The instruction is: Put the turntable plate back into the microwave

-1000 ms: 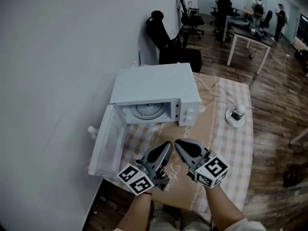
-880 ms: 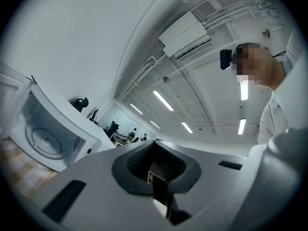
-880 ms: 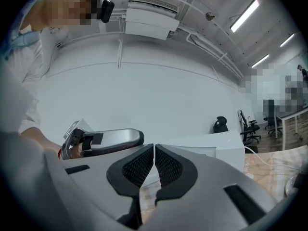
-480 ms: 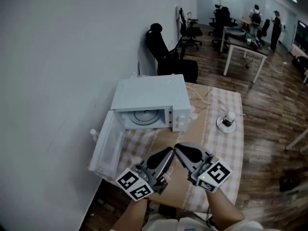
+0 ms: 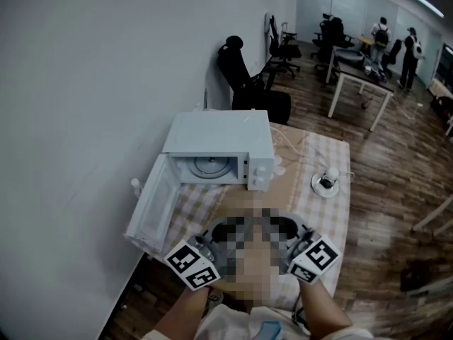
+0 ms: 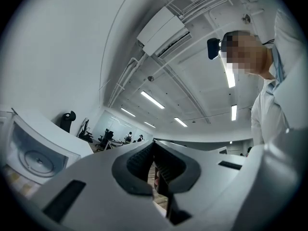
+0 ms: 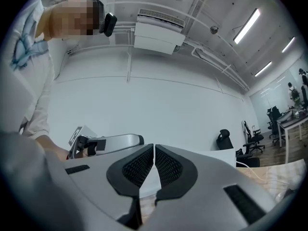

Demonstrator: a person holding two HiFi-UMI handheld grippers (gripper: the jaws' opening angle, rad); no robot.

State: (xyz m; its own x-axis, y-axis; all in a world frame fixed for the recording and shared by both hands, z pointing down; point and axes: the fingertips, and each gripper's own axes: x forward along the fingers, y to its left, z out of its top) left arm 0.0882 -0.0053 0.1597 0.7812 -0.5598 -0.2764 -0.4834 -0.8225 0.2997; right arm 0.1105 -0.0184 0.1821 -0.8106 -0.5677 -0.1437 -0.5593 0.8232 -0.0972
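The white microwave stands on the table against the wall with its door swung open to the left. The round turntable plate lies flat inside the cavity. Both grippers are held close to the person's body, well short of the microwave; in the head view only their marker cubes show clearly, the jaws being under a mosaic patch. My left gripper points upward, shut with nothing in it. My right gripper is also shut and empty. The microwave's open cavity shows at the left of the left gripper view.
A checked cloth covers the table. A small white object on a round base stands to the right of the microwave. A black office chair is behind it. The wall runs along the left; desks and people are far back.
Both grippers have drawn back from the table toward the person's body and tilted upward, still shut. The microwave now sits farther away in the head view.
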